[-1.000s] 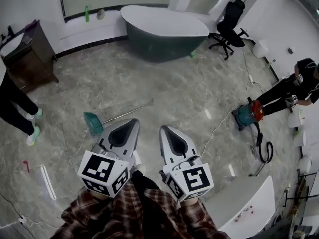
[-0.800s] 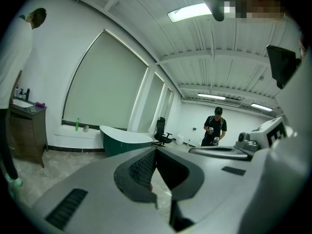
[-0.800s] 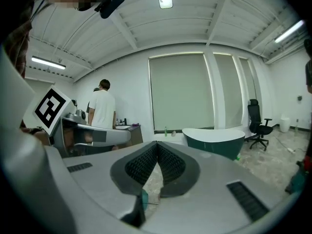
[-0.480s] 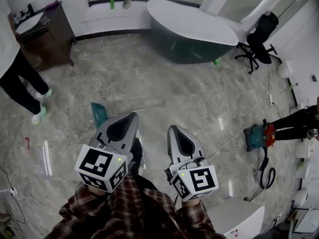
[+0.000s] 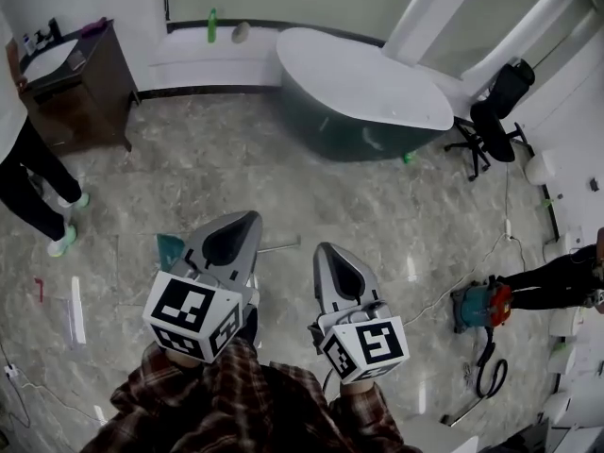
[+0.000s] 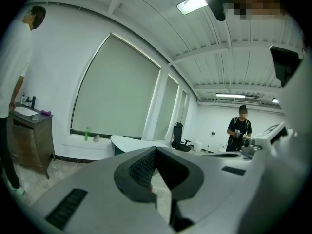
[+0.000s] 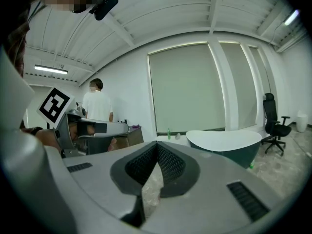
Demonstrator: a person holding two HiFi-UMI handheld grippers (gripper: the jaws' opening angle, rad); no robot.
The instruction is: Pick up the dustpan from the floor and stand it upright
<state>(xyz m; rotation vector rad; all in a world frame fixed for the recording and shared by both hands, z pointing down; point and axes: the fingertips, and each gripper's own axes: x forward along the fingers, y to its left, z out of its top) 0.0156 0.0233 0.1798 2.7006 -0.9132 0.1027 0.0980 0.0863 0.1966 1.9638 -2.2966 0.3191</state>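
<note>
Two grippers, left gripper [image 5: 248, 219] and right gripper [image 5: 326, 250], had jaws pressed together holding nothing, while the teal dustpan [image 5: 170, 250] lay on the floor [image 5: 283, 173], well apart from the bathtub [image 5: 363, 88].

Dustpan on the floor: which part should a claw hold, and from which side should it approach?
Probably the long thin handle, from above, with the jaws across it. The dustpan lies flat, its wide teal end to the left and the handle running right. That end looks too wide to grip, and the left claw hides the middle.
</note>
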